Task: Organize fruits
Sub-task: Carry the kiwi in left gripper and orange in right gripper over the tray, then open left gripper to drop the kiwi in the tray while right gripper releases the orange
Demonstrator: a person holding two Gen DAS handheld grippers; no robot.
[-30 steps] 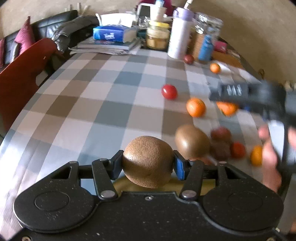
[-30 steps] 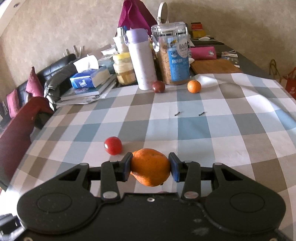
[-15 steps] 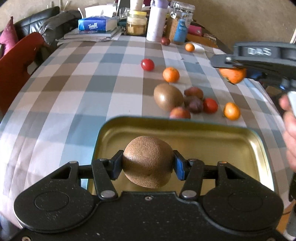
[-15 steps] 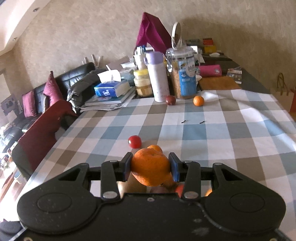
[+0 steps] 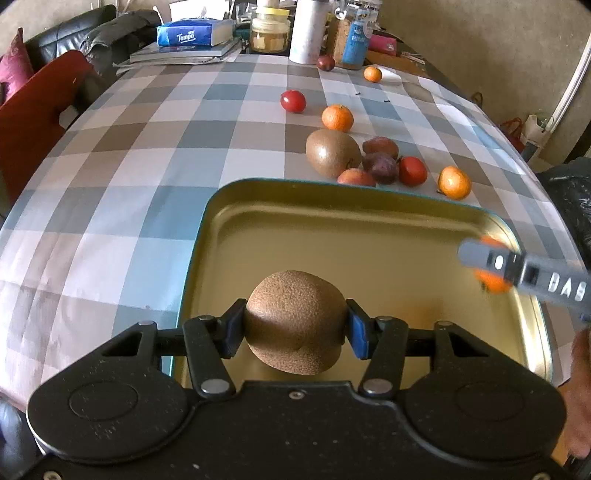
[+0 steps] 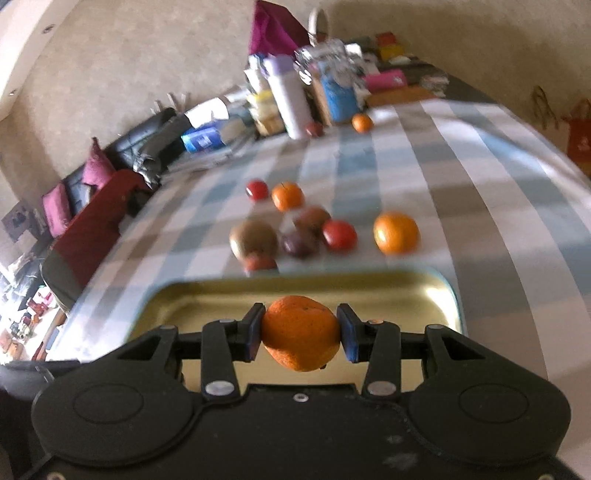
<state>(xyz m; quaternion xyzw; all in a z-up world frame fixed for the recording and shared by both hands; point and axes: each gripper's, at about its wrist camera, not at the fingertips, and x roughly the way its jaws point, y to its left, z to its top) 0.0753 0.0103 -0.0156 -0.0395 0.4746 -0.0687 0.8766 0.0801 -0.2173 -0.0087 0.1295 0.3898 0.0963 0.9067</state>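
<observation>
My left gripper [image 5: 295, 328] is shut on a brown kiwi [image 5: 295, 321] and holds it over the near left part of a gold metal tray [image 5: 369, 240]. My right gripper [image 6: 300, 332] is shut on an orange mandarin [image 6: 300, 332] and holds it over the same tray [image 6: 436, 291]; it also shows in the left wrist view [image 5: 491, 269], blurred, at the tray's right side. Beyond the tray lie a second kiwi [image 5: 332, 152], mandarins [image 5: 337, 117] [image 5: 454, 182], red tomatoes [image 5: 293, 100] [image 5: 412, 171] and dark plums [image 5: 380, 168].
The table has a checked cloth [image 5: 147, 147]. At its far end stand a white bottle [image 5: 308, 31], jars [image 5: 269, 33], a tissue box [image 5: 192, 33], a plum [image 5: 325, 62] and a mandarin [image 5: 372, 74]. A red chair [image 5: 40, 107] stands at the left.
Both grippers have drawn back from the loose fruit to above the tray, each still holding its fruit. The right gripper has dropped lower toward the tray's right side.
</observation>
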